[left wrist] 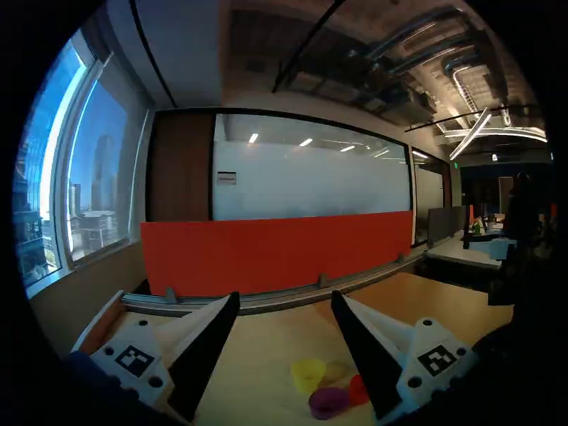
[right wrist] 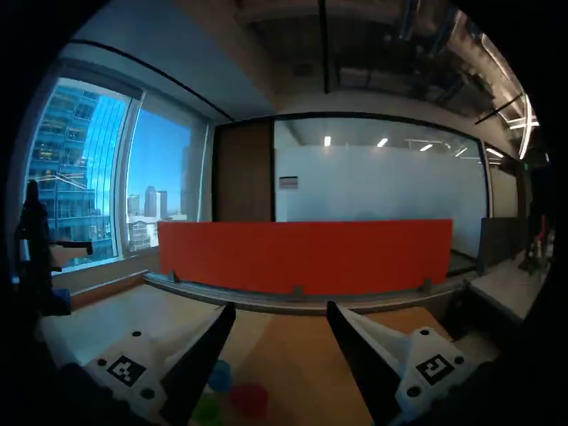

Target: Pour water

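The left gripper [left wrist: 284, 298] & right gripper [right wrist: 280, 307] faced the orange partition [left wrist: 277, 252], fingers spread, gripping nothing – prob. a ready pose pre-reach. On the desk [left wrist: 270, 355], near side of the partition, sat the yellow cup [left wrist: 308, 373], purple cup [left wrist: 328, 402] & red cup [left wrist: 358, 390], grouped close for easy reach.

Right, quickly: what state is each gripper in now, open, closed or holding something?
Left gripper: open, holding nothing.
Right gripper: open, holding nothing.

Three coloured cups [right wrist: 248, 399], one orange divider [right wrist: 305, 257]
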`<control>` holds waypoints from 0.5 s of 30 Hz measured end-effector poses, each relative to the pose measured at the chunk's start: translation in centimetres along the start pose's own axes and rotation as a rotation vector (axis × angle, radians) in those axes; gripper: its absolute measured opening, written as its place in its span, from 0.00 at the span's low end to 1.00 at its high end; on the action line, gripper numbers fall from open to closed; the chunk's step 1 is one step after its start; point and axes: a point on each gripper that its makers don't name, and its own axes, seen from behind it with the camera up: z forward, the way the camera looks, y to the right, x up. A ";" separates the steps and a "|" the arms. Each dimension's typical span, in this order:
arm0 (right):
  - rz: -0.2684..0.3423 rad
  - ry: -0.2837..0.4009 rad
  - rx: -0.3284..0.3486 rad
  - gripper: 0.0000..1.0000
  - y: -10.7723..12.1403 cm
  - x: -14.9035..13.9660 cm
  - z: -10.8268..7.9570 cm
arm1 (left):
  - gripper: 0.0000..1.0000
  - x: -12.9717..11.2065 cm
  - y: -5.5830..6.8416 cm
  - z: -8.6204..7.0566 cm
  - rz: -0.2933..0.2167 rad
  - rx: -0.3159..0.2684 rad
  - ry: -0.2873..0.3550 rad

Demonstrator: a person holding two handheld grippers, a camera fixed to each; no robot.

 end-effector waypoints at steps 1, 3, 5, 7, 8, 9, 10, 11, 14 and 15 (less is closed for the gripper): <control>0.003 0.000 0.015 0.99 -0.2 0.1 0.0 | 0.96 0.1 0.3 0.0 0.002 -0.016 0.000; 0.005 -0.001 0.047 0.99 -0.7 0.3 0.0 | 0.96 0.2 0.9 0.1 0.004 -0.047 -0.002; 0.002 -0.003 0.077 0.99 -1.2 0.4 0.0 | 0.96 0.2 1.4 0.1 0.004 -0.072 -0.005; -0.010 -0.004 0.110 0.99 -1.9 0.5 -0.2 | 0.96 0.2 1.9 0.1 0.007 -0.098 -0.008; -0.016 -0.005 0.125 0.99 -2.2 0.5 -0.2 | 0.96 0.2 2.1 0.1 0.008 -0.109 -0.010; -0.025 -0.005 0.145 0.99 -2.6 0.6 -0.3 | 0.96 0.2 2.3 0.1 0.011 -0.122 -0.010; -0.034 -0.006 0.164 0.99 -3.1 0.6 -0.4 | 0.96 0.3 2.5 0.1 0.014 -0.134 -0.009; -0.043 -0.006 0.183 0.99 -3.5 0.6 -0.5 | 0.96 0.4 2.8 0.1 0.017 -0.145 -0.008; -0.064 -0.009 0.240 0.99 -4.8 0.7 -0.9 | 0.96 0.6 3.5 -0.1 0.021 -0.185 0.000; -0.069 -0.009 0.256 0.99 -5.1 0.7 -1.0 | 0.96 0.6 3.8 -0.2 0.021 -0.198 0.003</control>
